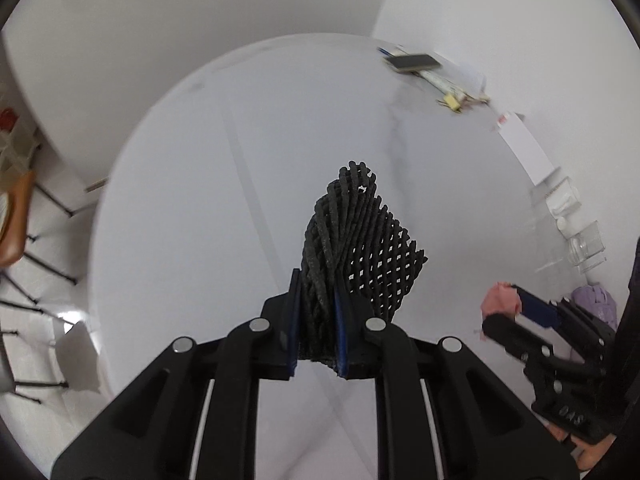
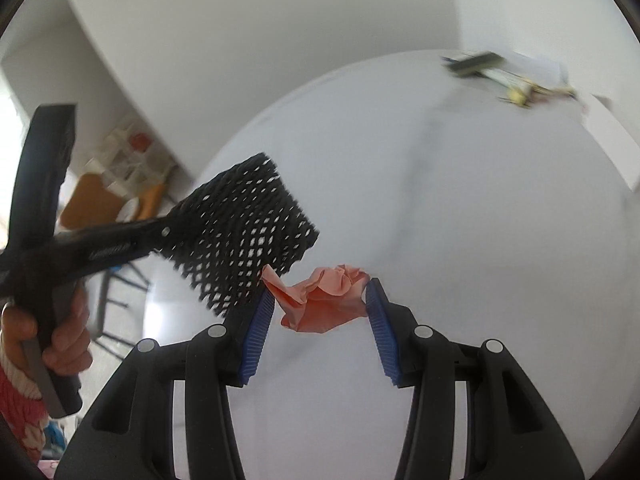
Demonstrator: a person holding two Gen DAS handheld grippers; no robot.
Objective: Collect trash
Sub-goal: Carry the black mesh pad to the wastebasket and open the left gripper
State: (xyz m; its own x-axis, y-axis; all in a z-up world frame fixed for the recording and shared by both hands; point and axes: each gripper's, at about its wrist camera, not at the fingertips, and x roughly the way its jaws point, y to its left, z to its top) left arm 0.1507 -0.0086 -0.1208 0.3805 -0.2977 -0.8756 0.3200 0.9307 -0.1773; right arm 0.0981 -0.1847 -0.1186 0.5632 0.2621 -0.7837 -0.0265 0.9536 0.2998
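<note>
The black mesh (image 1: 362, 248), a folded piece of foam netting, is pinched between the left tongs (image 1: 318, 320), whose blue pads are pressed hard against its crumpled lower end; it stands up above the white round desk (image 1: 200, 220) and is held clear of it. In the right wrist view the same mesh (image 2: 244, 236) fans out from the left tongs (image 2: 160, 236) and overlaps the left finger of the right tongs (image 2: 320, 312). Just beside it is the pink paper (image 2: 320, 300), a crumpled wad caught between the right tongs' blue pads, which stand fairly wide with the wad spanning the gap and touching both; it too hangs above the desk. From the left wrist, the pink paper (image 1: 502, 300) shows at the tip of the right tongs (image 1: 508, 312) near the desk's right rim. The left hand (image 2: 60, 340) grips its handle, with a red and white knitted cuff below. At the desk's far edge lies a dark phone (image 1: 414, 63) on some papers, with small yellowish bits (image 1: 454, 102) near it, all blurred. Along the right rim sit a white box (image 1: 526, 148), clear containers (image 1: 584, 248) whose contents I cannot make out, and a lilac crumpled thing (image 1: 596, 300) behind the right tongs. Off the desk to the left stand an orange chair (image 1: 14, 220) and black thin legs. Raised lettering on the tongs' bodies is too blurred to read.
</note>
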